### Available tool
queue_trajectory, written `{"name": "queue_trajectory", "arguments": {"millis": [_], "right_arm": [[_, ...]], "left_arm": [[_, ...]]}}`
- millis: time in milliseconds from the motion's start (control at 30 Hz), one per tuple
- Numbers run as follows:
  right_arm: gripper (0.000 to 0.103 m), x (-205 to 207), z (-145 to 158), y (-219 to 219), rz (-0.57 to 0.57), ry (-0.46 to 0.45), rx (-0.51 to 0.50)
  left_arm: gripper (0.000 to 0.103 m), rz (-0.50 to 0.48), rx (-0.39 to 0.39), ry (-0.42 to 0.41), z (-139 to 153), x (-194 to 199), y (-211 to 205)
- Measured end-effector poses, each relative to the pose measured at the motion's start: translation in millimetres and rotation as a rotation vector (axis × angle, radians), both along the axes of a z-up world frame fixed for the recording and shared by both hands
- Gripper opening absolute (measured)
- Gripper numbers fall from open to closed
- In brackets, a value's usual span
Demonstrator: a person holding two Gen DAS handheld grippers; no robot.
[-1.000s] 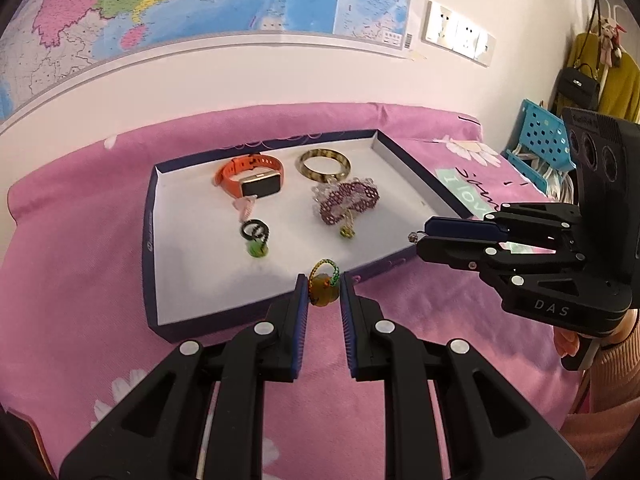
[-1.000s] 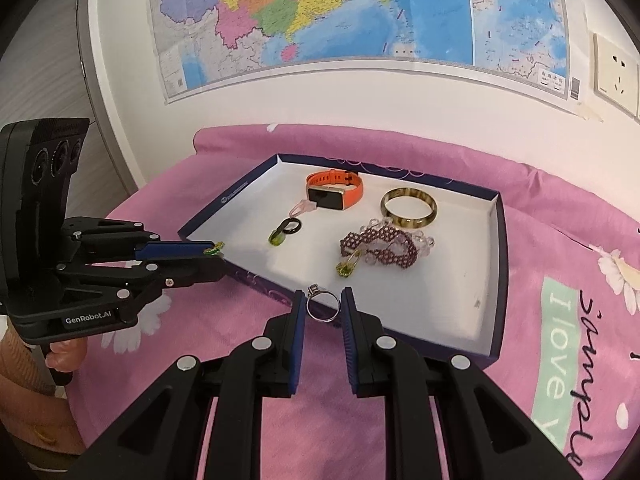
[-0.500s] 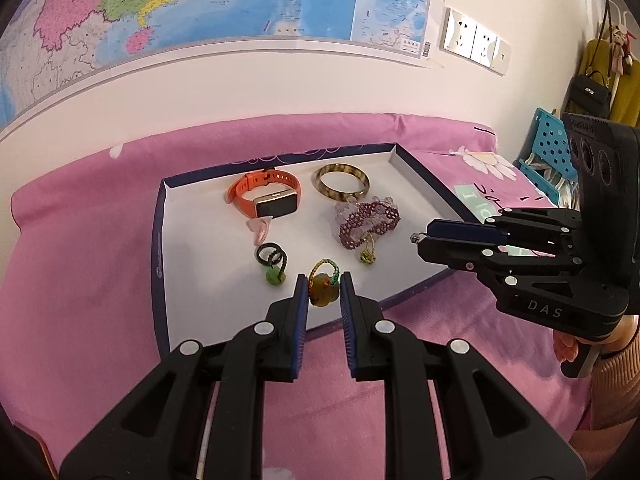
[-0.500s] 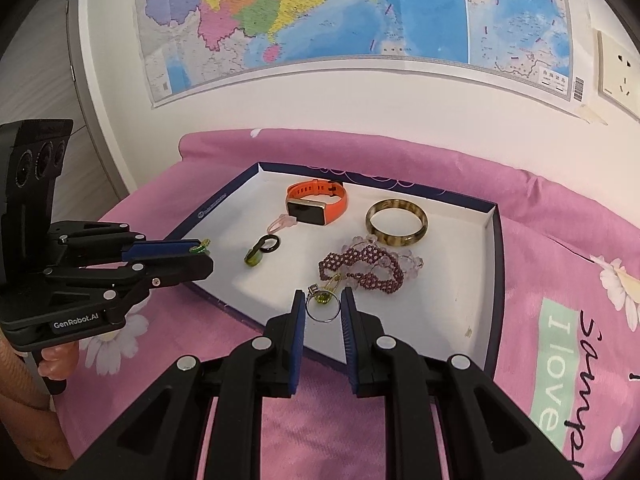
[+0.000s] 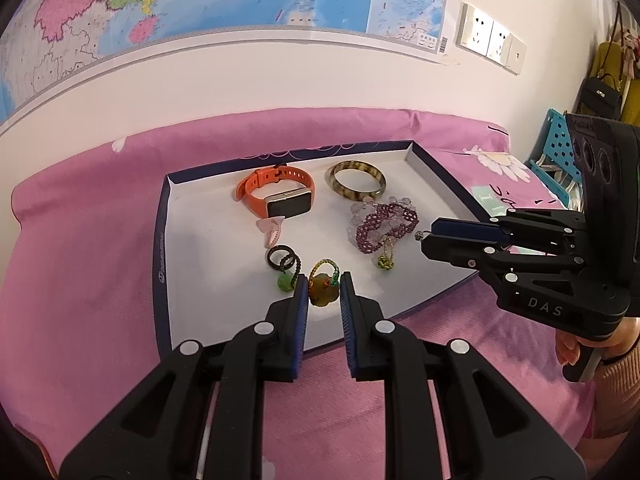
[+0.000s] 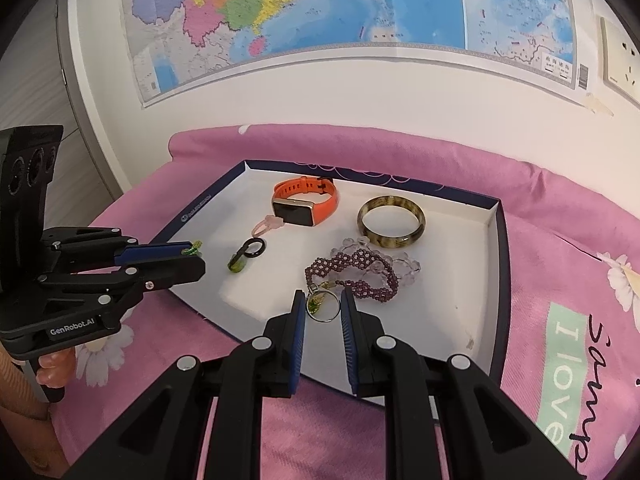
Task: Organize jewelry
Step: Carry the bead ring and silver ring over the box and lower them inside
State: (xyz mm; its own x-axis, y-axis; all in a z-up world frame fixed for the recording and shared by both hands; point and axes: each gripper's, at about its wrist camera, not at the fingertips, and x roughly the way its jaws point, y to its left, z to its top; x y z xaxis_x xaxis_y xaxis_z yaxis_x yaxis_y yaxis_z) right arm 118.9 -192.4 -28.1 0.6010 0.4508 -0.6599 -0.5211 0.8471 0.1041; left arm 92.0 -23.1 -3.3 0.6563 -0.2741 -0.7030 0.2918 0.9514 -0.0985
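the left gripper (image 5: 323,294) is clamped on a small amber-green pendant with a beaded loop (image 5: 323,286), held right at its fingertips above the near part of the white tray (image 5: 192,248). just past its left fingertip lie a black ring with a green charm (image 5: 283,264), then a pale pink clip (image 5: 273,229). further out sits an orange smartwatch (image 5: 276,194), and to its right a tortoiseshell bangle (image 5: 357,181). ahead and to the right of the tips, a purple beaded bracelet (image 5: 386,226) lies with a clear beaded one beside it.

the right gripper (image 6: 323,308) is closed on a thin silver ring (image 6: 323,309), pinched between its pads over the tray's near edge (image 6: 240,332). just beyond its tips the purple bracelet (image 6: 352,276) rests; the bangle (image 6: 391,226) and smartwatch (image 6: 306,204) lie further off. each gripper appears in the other's view, off to the side. the tray rests on a pink flowered cloth (image 6: 560,260), and a map (image 6: 320,4) hangs on the wall behind.
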Motion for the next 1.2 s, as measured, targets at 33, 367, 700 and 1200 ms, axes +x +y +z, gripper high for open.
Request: {"name": "queue_trajectory", "arguments": {"millis": [33,367,700,1200], "right_arm": [[0.016,0.8,-0.5,-0.1,-0.001,0.003,0.000],[0.016,7.7,-5.6,0.5,-0.014,0.018,-0.002],[0.016,15.2,-12.7,3.6,-0.021,0.037,-0.012],[0.017,25.2,-21.9,6.9,-0.042,0.070,-0.026]], "left_arm": [[0.016,0.000,-0.002,0.001,-0.1,1.0,0.3],[0.016,0.012,0.011,0.015,-5.6,8.0,-0.4],[0.016,0.025,0.015,0.032,-11.8,14.0,-0.1],[0.017,0.039,0.026,0.076,-27.4,26.0,-1.9]]}}
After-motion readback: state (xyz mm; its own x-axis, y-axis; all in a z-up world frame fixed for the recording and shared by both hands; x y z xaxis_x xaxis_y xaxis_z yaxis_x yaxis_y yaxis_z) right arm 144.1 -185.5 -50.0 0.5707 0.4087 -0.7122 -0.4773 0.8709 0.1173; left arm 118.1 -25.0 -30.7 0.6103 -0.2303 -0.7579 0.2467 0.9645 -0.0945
